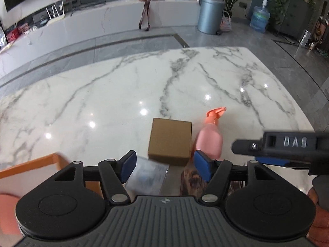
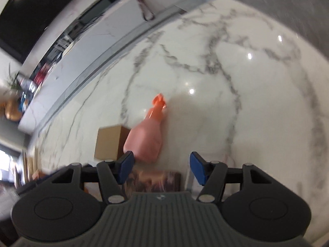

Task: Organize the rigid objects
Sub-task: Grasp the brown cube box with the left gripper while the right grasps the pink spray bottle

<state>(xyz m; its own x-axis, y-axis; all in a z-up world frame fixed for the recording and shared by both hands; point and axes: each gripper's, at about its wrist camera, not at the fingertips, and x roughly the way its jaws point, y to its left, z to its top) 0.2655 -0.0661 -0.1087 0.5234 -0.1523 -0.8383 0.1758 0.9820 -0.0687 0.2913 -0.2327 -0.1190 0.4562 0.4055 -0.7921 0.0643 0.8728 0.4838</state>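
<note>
A brown cardboard box [image 1: 169, 141] stands on the marble table, with a pink spray bottle [image 1: 209, 138] lying just to its right. My left gripper [image 1: 166, 165] hangs open in front of the box. A clear plastic packet [image 1: 147, 175] and a dark patterned box [image 1: 193, 180] lie below its blue pads, and nothing is gripped. My right gripper [image 1: 244, 154] enters this view from the right. In the blurred right wrist view, the right gripper [image 2: 162, 167] is open and empty. Ahead of it lie the pink bottle [image 2: 144, 142], the cardboard box [image 2: 109, 142] and, nearer, the dark patterned box [image 2: 154, 180].
The white marble table [image 1: 102, 103] stretches ahead and to the left. An orange-rimmed tray [image 1: 41, 162] sits at its near left corner. On the floor beyond the table stand a grey bin [image 1: 210, 14] and a water jug [image 1: 259, 19]. A hand [image 1: 320, 216] shows at the right edge.
</note>
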